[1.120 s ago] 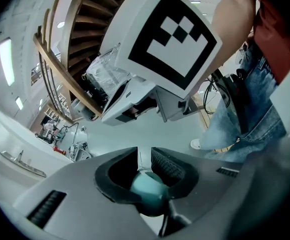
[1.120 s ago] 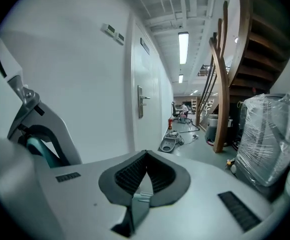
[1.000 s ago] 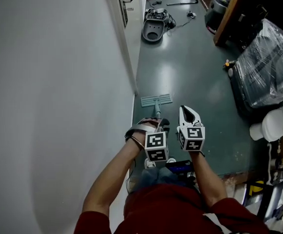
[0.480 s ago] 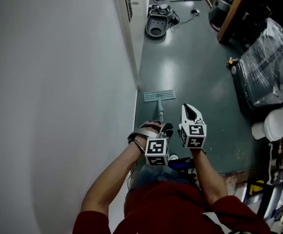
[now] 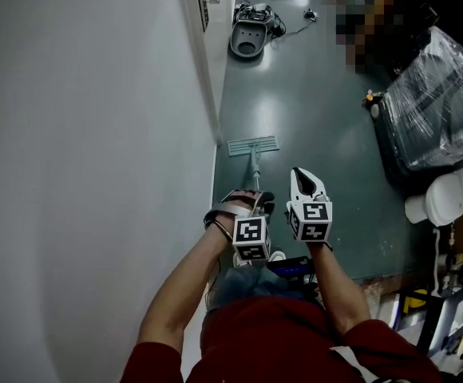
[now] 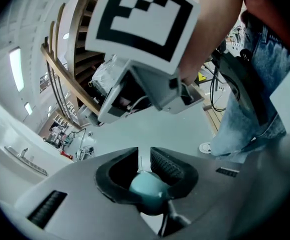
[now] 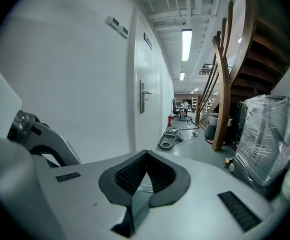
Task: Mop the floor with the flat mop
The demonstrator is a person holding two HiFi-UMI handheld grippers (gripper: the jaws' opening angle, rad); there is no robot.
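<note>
Since a second ago the flat mop (image 5: 254, 166) has slid its rectangular pale-teal head (image 5: 253, 145) slightly forward over the dark green floor (image 5: 295, 94), toward the far end; both grippers stay close together in front of the person's body.

- one flat mop; head lies flat on the floor near its left edge, just beside the foot of the white wall (image 5: 96, 134); thin pole (image 5: 255, 178) rises back to the left gripper (image 6: 144, 158)
- left gripper clenched on the pole's rounded teal top end (image 6: 147, 186), which sits between the ribbed pads; jaw tips nearly meet beyond it
- right gripper (image 7: 145, 153) just beside the left one; in the head view it is right of the pole and apart from it; jaws closed, tips touching
- two grippers, one marker cube on each
- one grey rounded plastic shell (image 5: 249, 38) on the floor at the far left edge by the wall; black cables (image 5: 259, 14) bunched against it; cannot tell what is in it
- one bulky load wrapped in clear plastic film (image 5: 435, 102) along the floor's right edge
- one white rounded object (image 5: 453, 199) nearer along that edge
- one door (image 7: 147, 119) with a metal lever handle (image 7: 144, 93) in the wall, seen in the right gripper view
- one wooden staircase (image 7: 220, 84) to the right
</note>
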